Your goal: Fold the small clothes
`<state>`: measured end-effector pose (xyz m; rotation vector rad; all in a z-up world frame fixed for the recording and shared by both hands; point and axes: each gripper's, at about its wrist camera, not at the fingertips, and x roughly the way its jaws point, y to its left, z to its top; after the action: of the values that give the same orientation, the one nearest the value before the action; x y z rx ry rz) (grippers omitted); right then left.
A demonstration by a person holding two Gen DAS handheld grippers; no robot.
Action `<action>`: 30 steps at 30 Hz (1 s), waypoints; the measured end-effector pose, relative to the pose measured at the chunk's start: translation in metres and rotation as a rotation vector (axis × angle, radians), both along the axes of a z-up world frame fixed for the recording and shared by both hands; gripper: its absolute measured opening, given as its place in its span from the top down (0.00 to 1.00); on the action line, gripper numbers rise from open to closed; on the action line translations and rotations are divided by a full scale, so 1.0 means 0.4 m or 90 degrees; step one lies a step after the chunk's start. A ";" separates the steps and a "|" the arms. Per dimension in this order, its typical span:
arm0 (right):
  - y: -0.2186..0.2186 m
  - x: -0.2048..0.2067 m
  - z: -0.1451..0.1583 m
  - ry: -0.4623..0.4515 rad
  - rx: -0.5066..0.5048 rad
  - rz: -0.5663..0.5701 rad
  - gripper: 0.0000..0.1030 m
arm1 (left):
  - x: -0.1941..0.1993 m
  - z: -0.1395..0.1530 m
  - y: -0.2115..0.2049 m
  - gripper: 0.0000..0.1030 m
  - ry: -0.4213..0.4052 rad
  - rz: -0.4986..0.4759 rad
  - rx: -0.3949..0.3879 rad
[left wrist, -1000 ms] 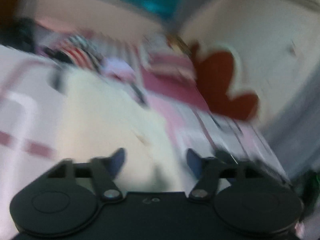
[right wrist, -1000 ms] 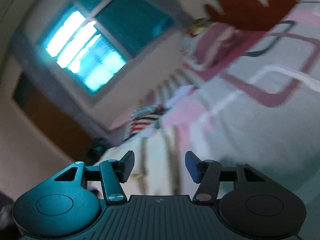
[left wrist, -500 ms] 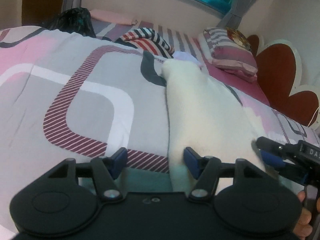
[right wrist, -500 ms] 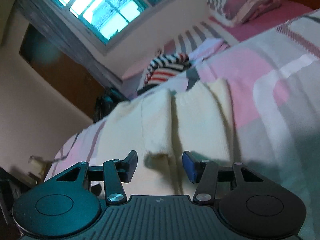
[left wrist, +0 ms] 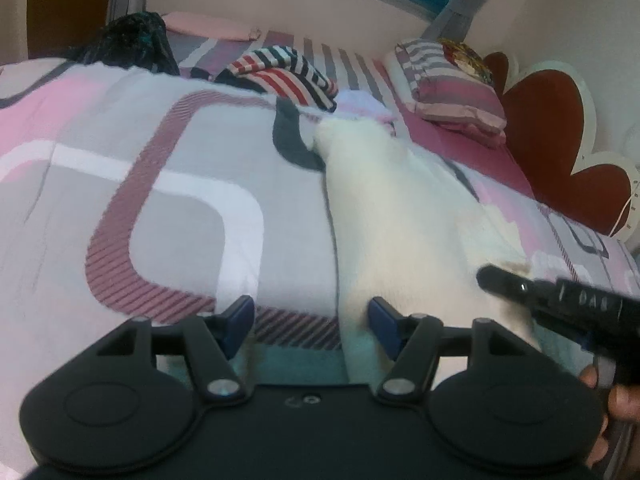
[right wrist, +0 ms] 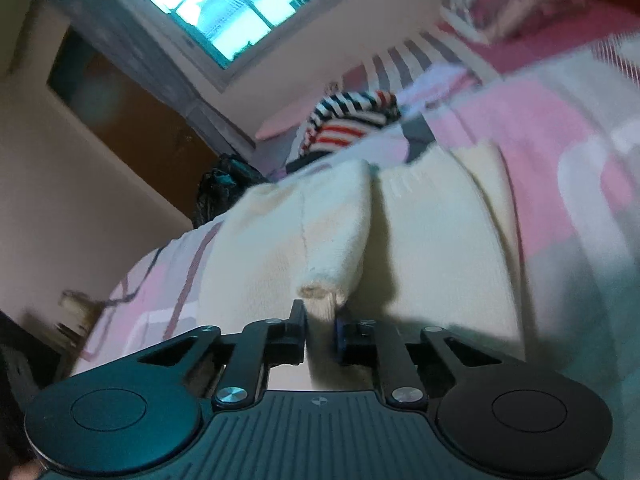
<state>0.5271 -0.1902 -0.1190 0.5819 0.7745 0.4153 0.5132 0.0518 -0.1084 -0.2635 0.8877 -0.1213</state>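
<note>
left gripper (left wrist: 311,325): released, jaws wide, near edge of cream garment (left wrist: 404,216) just inside its right finger, lying ahead on the bed (left wrist: 168,216) | right gripper (right wrist: 320,330): jaws just closing, clenched on the garment's near hem | striped clothes (left wrist: 280,74) far ahead

Bed quilt (left wrist: 168,216): cream knit garment (left wrist: 400,216), striped clothes (left wrist: 280,72), pillow (left wrist: 448,84).
</note>
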 end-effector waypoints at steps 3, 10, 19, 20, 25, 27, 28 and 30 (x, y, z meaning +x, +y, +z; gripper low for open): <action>0.000 -0.027 0.021 -0.029 -0.008 -0.006 0.89 | 0.012 0.001 -0.002 0.39 -0.005 -0.009 0.005; -0.067 -0.111 0.059 -0.052 -0.029 -0.051 0.89 | 0.012 0.022 -0.093 0.38 -0.022 -0.080 0.028; -0.118 -0.126 0.031 -0.020 -0.007 -0.090 0.93 | 0.020 0.011 -0.116 0.37 -0.005 -0.103 0.022; -0.126 -0.131 0.029 -0.018 -0.007 -0.096 0.93 | 0.020 0.008 -0.115 0.37 -0.005 -0.108 0.015; -0.140 -0.127 0.015 -0.009 0.026 -0.079 0.93 | 0.022 -0.014 -0.121 0.36 0.005 -0.114 0.008; -0.139 -0.121 0.026 -0.017 0.016 -0.078 0.89 | 0.023 -0.011 -0.113 0.36 0.005 -0.113 -0.002; -0.140 -0.116 0.031 -0.021 0.017 -0.083 0.80 | 0.023 -0.007 -0.106 0.36 0.001 -0.110 -0.004; -0.141 -0.104 0.031 -0.026 0.025 -0.082 0.76 | 0.019 -0.001 -0.096 0.36 -0.012 -0.102 -0.008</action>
<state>0.4854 -0.2466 -0.1066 0.6544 0.6863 0.3226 0.5210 0.0136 -0.1088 -0.2028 0.8885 -0.2783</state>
